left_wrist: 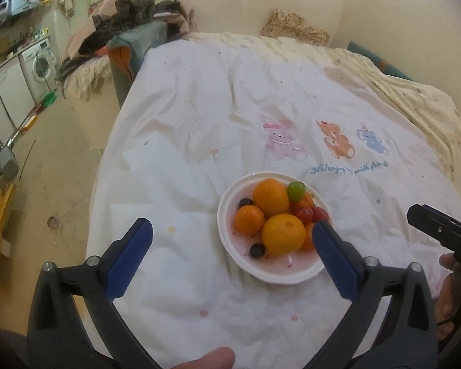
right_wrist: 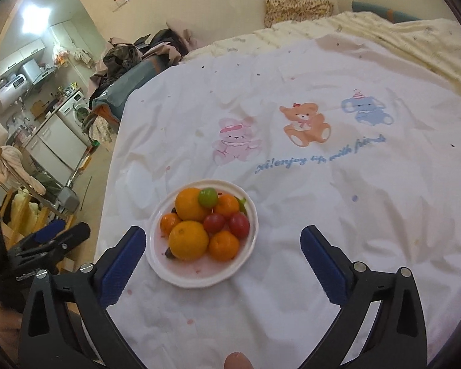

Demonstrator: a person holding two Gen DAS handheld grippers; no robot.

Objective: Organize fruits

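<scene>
On the bed's white quilt [right_wrist: 338, 215] sits a white plate [right_wrist: 181, 276] heaped with oranges [right_wrist: 189, 240], tangerines [right_wrist: 223, 245], red grapes [right_wrist: 239, 225] and one green grape [right_wrist: 208, 197]. Left tool [left_wrist: 232, 233]: jaws fully spread, empty, its right finger overlapping the plate rim in view. Right tool [right_wrist: 222, 241]: jaws fully spread, empty, above the plate.

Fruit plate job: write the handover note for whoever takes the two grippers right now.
Left gripper: open, empty, above the bed.
Right gripper: open, empty, beside it.
White plate sits on the white bedsheet, piled with oranges, red tomatoes, a green grape and dark grapes.
Done: all visible fruit is on the plate.
Left: no loose fruit in view; check off-camera.
</scene>
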